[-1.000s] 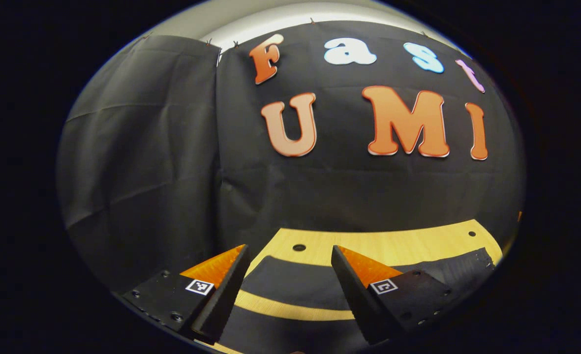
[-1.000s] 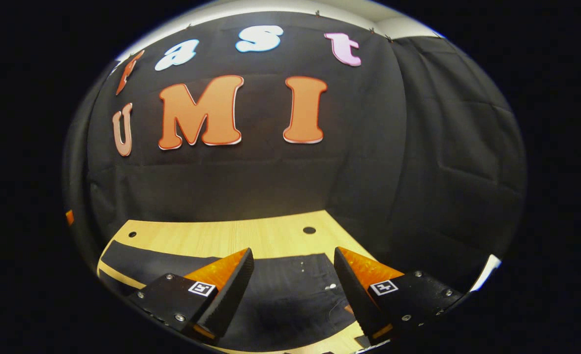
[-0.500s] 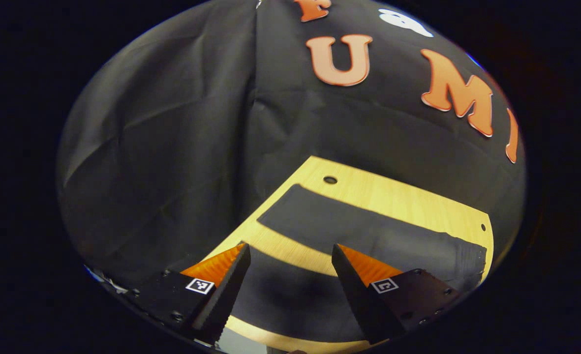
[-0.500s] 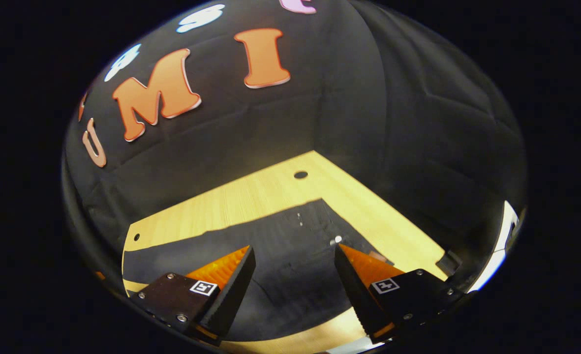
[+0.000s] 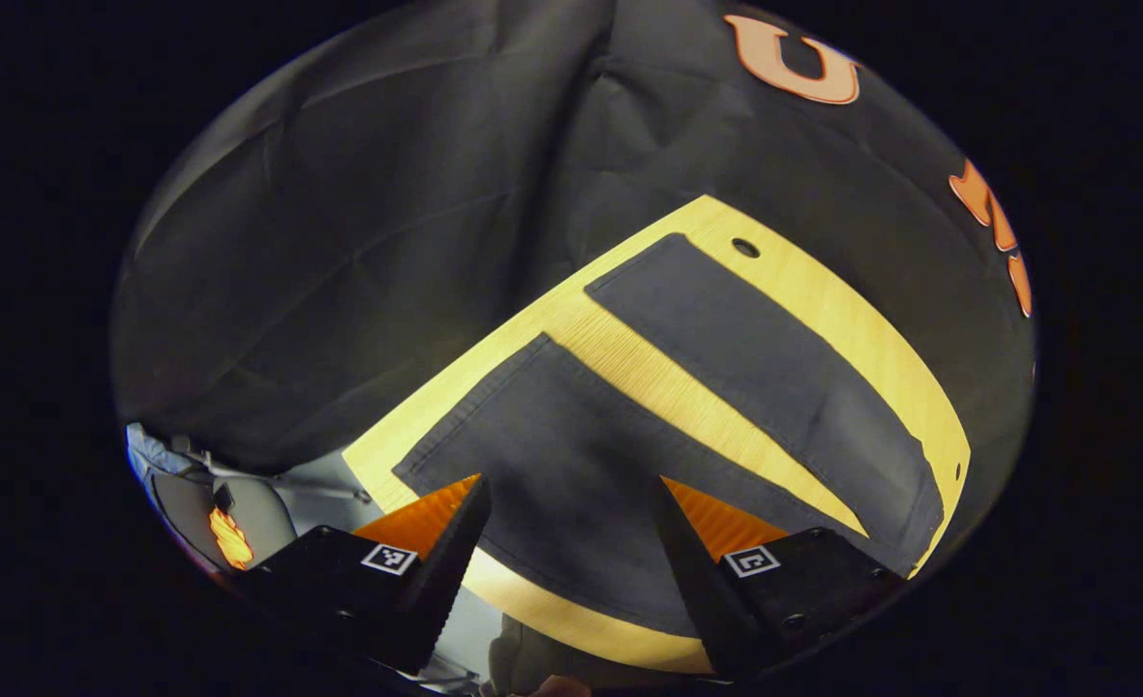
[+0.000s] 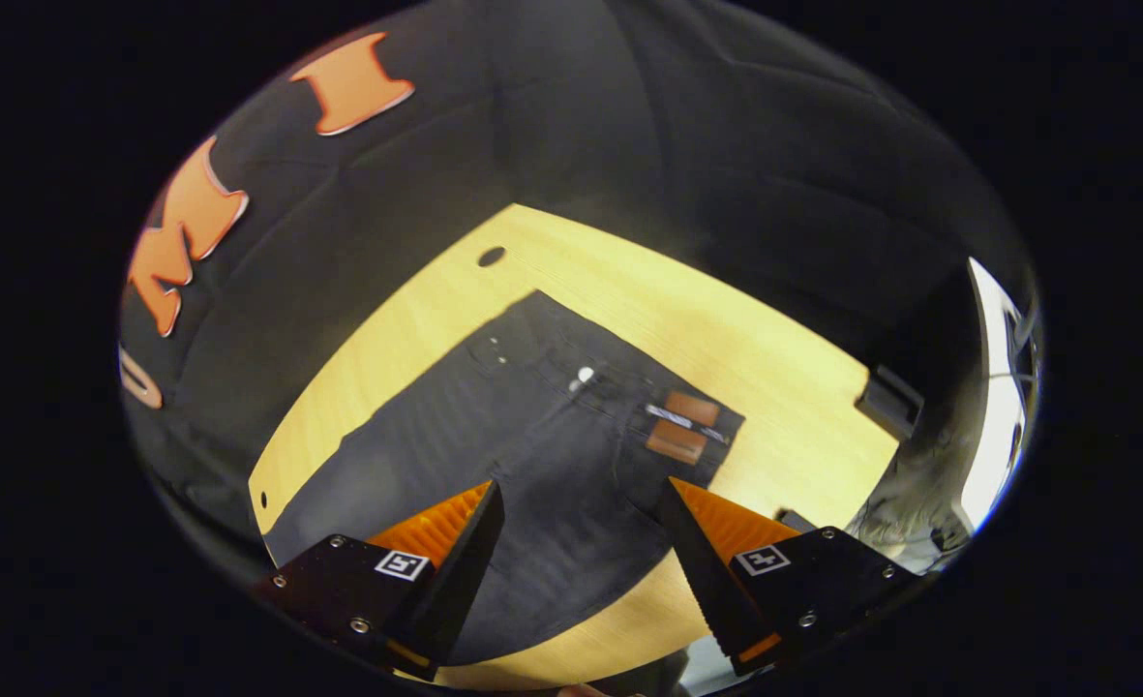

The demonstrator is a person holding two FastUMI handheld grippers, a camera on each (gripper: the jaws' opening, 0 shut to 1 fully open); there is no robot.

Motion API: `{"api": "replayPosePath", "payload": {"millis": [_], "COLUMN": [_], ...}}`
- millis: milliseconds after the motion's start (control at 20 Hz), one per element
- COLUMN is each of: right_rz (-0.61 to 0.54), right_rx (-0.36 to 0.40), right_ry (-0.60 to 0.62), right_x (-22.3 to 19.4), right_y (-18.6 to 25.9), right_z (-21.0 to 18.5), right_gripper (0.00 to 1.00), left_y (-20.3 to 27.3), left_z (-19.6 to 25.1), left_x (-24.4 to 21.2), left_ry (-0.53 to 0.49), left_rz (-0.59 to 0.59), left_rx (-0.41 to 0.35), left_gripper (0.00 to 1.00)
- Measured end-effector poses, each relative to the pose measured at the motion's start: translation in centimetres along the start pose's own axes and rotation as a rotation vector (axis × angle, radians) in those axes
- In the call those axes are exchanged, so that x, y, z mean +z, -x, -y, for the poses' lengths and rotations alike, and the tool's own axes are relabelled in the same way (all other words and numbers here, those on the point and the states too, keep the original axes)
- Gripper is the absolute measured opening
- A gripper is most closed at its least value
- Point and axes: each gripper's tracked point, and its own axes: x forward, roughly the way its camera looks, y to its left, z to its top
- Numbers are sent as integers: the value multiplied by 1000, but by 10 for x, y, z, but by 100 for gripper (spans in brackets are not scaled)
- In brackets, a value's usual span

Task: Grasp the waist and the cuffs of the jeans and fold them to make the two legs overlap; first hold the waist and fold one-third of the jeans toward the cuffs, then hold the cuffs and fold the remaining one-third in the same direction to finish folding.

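Observation:
Dark jeans lie flat on a light wooden table [image 5: 629, 363]. In the left gripper view the two legs spread apart, the near leg [image 5: 552, 455] with its cuff [image 5: 465, 402] and the far leg [image 5: 765, 358] with its cuff [image 5: 634, 261]. My left gripper [image 5: 571, 499] hovers open above the near leg. The right gripper view has the waist [image 6: 619, 387] with a button and brown patches [image 6: 682, 426]. Above the seat of the jeans [image 6: 532, 465], my right gripper [image 6: 581, 503] stands open. Neither gripper holds anything.
Black cloth walls close in the table at the back and sides. Small round holes [image 5: 745, 248] [image 6: 491, 257] sit near the table's far edge. A dark small block [image 6: 886, 397] rests at the table's right edge. Beyond the table's near left corner lies grey floor [image 5: 242, 503].
Both gripper views have tilted downward from the wall toward the table, bringing the whole jeans into sight. Both grippers stay open throughout.

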Motion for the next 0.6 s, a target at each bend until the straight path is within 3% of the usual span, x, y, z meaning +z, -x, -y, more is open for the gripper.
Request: {"api": "replayPosePath", "payload": {"millis": [600], "right_rz": [-171], "right_rx": [-141], "right_ry": [-178], "right_x": [-23], "right_y": [-62], "right_z": [69], "right_gripper": [99], "left_y": [-25], "left_z": [-18], "left_x": [-30], "left_ry": [159], "left_rz": [-242], "left_rx": [57], "left_gripper": [99]}}
